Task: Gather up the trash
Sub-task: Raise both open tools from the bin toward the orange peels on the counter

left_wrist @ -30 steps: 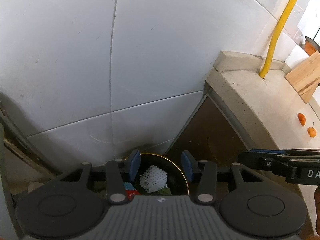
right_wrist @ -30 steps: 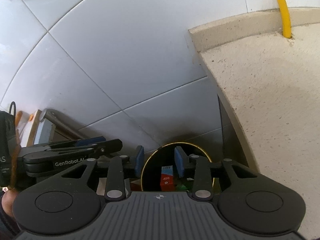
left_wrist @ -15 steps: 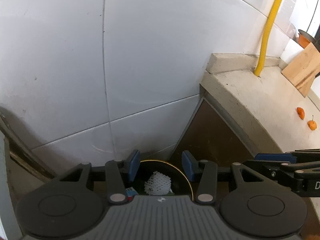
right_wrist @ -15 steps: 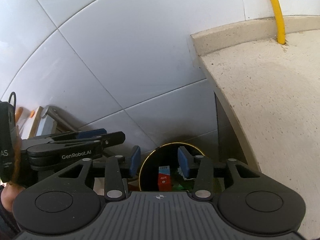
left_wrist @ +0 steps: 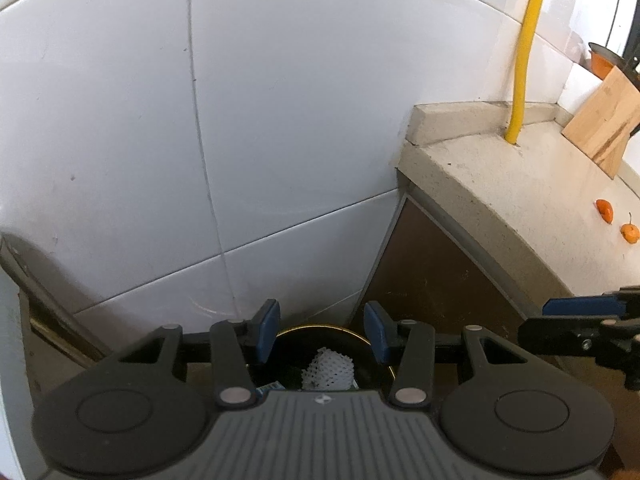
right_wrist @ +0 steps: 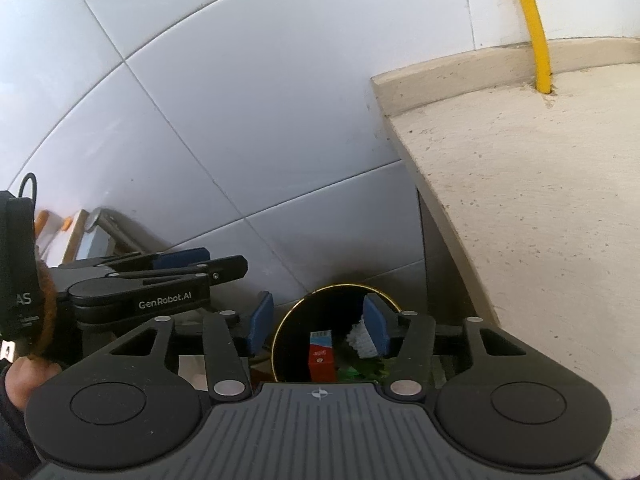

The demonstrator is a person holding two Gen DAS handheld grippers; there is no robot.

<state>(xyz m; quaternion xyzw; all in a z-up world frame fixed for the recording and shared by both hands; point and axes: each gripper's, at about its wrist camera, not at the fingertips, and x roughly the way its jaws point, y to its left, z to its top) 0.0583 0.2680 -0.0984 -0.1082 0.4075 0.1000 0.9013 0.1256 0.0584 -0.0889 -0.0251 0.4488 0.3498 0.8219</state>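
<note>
Two views are given here, and in both most of the round black bin with the thin gold rim point(right_wrist: 292, 316) is blocked by the grey gripper bodies, so only its far edge and a slice of the inside can be seen. What's in there is hard to sort out: a white foam mesh sleeve point(left_wrist: 329, 369), a red and blue carton point(right_wrist: 321, 354) standing upright, and some green bits that can't be identified. The bin is tucked against a wall of big glossy white tiles point(left_wrist: 280, 120), right beside the brown side panel point(left_wrist: 432, 280) of a speckled beige stone counter point(right_wrist: 540, 220). A yellow pipe point(left_wrist: 528, 48) is run down the wall into the counter top, a wooden cutting board point(left_wrist: 608, 120) is leaned at the back, and two small orange peppers point(left_wrist: 605, 211) are left on the counter; the right edge is cut off. The left gripper point(left_wrist: 323, 330) is held above the bin with its blue pads moderately apart and nothing between them, the foam sleeve showing below the gap. The right gripper point(right_wrist: 318, 322) is hung over the same opening, its jaws opening, nothing gripped, with the carton seen down below between the pads.
</note>
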